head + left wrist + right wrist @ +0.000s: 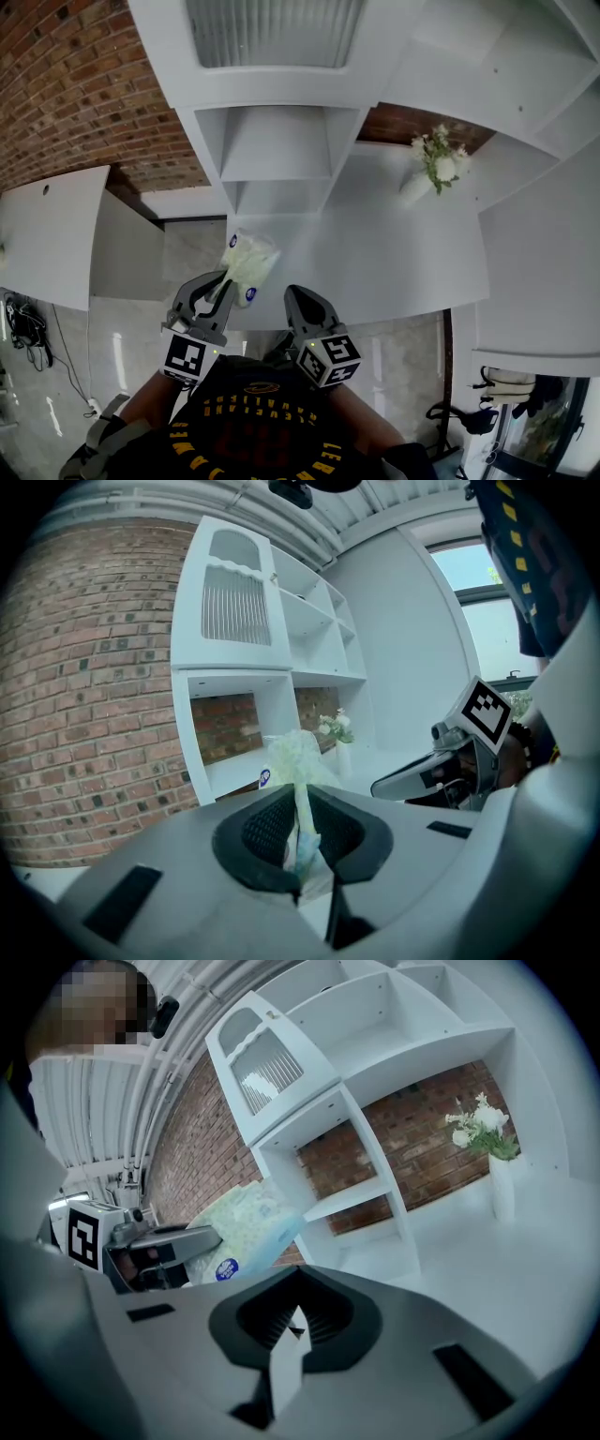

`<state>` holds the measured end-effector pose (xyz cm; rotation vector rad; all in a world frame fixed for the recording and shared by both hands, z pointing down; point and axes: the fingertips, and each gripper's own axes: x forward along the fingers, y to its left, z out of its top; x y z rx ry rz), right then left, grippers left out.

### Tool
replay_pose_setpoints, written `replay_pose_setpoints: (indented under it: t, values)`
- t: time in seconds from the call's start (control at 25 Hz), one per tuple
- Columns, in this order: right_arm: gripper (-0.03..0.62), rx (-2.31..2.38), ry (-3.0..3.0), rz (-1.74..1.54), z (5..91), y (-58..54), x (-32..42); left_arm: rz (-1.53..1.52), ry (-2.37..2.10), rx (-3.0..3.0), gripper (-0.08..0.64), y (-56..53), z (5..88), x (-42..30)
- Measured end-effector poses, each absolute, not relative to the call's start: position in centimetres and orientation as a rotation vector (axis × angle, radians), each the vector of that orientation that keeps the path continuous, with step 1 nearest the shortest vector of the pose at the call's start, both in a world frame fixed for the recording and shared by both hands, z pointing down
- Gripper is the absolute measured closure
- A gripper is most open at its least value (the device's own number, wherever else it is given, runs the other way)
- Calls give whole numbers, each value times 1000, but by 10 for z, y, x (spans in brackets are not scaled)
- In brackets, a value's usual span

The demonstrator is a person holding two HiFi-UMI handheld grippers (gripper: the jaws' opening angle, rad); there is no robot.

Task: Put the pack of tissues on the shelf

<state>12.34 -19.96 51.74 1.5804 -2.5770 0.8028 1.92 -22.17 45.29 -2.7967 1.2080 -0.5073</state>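
A pale green plastic pack of tissues [249,262] with a blue round sticker hangs above the front of the white counter [403,253]. My left gripper [214,287] is shut on the pack's lower edge. In the left gripper view the wrapper [297,761] stands up from between the pads of that gripper [302,841]. My right gripper [299,300] is just right of the pack, jaws shut and nothing in them [292,1321]. The right gripper view shows the pack [246,1226] to its left. The white shelf unit [274,141] stands straight ahead, its open compartments bare.
A white vase of flowers [433,167] stands on the counter at the right, against a brick wall [75,84]. A white table top [47,234] lies to the left. Tiled floor and cables [26,328] are below.
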Motion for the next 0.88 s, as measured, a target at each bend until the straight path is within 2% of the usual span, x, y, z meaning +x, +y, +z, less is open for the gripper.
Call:
replay_pose_setpoints:
  t: [0.44,0.88]
  values:
    - [584,1794,-2509,639,483,-236,137,-409,1082,-2829,528,-259,425,24]
    - [585,2061,-2348,657,485,-262,147,-385,881,-2864,528,-317,413,19]
